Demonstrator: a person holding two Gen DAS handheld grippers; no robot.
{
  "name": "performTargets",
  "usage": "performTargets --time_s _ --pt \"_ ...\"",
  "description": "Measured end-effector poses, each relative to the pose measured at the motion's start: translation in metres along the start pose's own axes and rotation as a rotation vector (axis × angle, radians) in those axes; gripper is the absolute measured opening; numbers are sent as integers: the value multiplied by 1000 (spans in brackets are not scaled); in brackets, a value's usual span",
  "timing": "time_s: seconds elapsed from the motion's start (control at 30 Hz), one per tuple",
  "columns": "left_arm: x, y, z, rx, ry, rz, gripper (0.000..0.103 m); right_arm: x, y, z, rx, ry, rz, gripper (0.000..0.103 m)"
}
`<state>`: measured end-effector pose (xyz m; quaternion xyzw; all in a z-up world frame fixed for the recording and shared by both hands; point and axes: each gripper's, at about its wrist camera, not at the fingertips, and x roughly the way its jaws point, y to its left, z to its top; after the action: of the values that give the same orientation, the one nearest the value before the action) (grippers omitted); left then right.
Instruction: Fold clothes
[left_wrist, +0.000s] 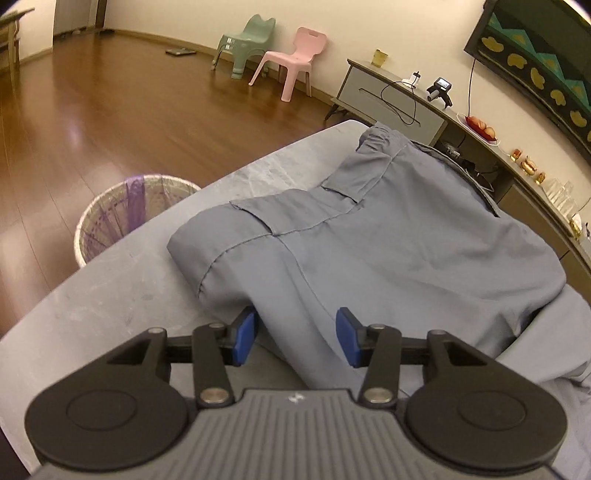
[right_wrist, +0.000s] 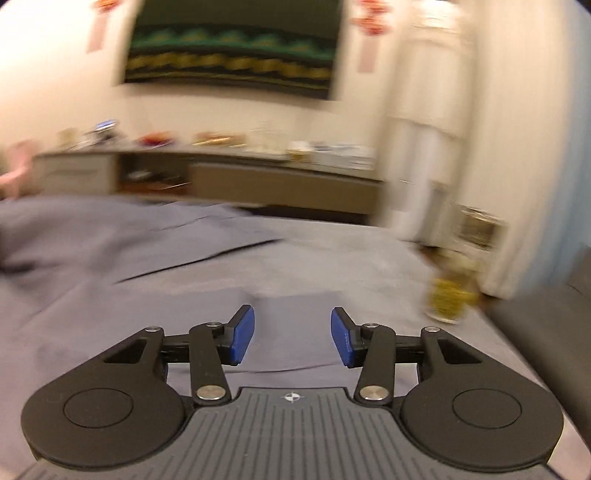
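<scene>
Centre frame, left wrist view: grey trousers (left_wrist: 369, 236) folded on table (left_wrist: 110, 295) — left gripper (left_wrist: 295, 334) jaws apart, fabric between, unpinched. Right gripper (right_wrist: 292, 334) likewise parted — holding nothing.

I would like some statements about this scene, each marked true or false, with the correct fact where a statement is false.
1. The grey garment lies on the grey table. True.
2. The left hand-held gripper is clamped on a fold of the garment. False: its jaws stand apart; cloth lies between the blue pads, but they do not press on it.
3. A bin with a purple liner stands on the floor beside the table. True.
4. Both small chairs by the wall are pink. False: one chair is green, the other chair is pink.
5. The right hand-held gripper holds a yellow cup. False: its jaws are open and empty, over grey cloth.
</scene>
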<state>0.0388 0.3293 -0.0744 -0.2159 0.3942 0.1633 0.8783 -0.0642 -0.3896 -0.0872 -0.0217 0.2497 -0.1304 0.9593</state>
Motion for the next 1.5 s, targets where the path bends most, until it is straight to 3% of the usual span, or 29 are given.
performTargets --time_s 0.13,0.23,0.33,0.43,0.5,0.53,0.6,0.67,0.73,0.8,0.87,0.9,1.03,1.17,1.33,1.43,1.5 --pt "4 0 0 11 -6 20 46 25 24 -3 -43 113 137 49" --pt "7 0 0 16 -2 29 46 48 19 -10 -18 220 140 48" --pt "6 1 0 26 -15 50 46 57 -19 -17 91 295 52 53" --pt "-14 -12 -2 110 -119 117 44 50 -41 -16 93 280 -99 52" --pt "-37 -40 -12 262 -265 179 44 39 -40 -14 46 222 -153 52" --pt "-46 -54 -19 323 -312 161 44 31 -24 -11 15 190 -93 52" --pt "-47 -77 -31 381 -287 36 45 14 9 -7 -46 126 25 52" --pt "-25 -95 -42 413 -154 -68 43 4 45 -4 -101 93 175 53" --pt "5 -103 -49 423 -32 -75 41 9 77 -4 -179 110 253 54" --pt "24 -98 -46 411 6 -34 41 14 109 -5 -255 127 329 54" --pt "38 -83 -38 375 24 8 40 25 107 -6 -267 164 323 54" --pt "44 -73 -33 351 31 27 40 30 106 -7 -271 182 320 54" --pt "48 -29 -12 258 2 90 35 42 43 -9 -96 251 273 59" --pt "43 14 13 105 23 65 5 47 -32 -14 28 286 132 59" --pt "32 41 25 -95 18 105 5 41 -101 -28 152 331 -35 59" --pt "17 23 25 -67 -52 105 30 32 -104 -29 139 322 -98 59" --pt "9 -4 20 4 -79 29 32 25 -93 -23 106 278 -131 60"
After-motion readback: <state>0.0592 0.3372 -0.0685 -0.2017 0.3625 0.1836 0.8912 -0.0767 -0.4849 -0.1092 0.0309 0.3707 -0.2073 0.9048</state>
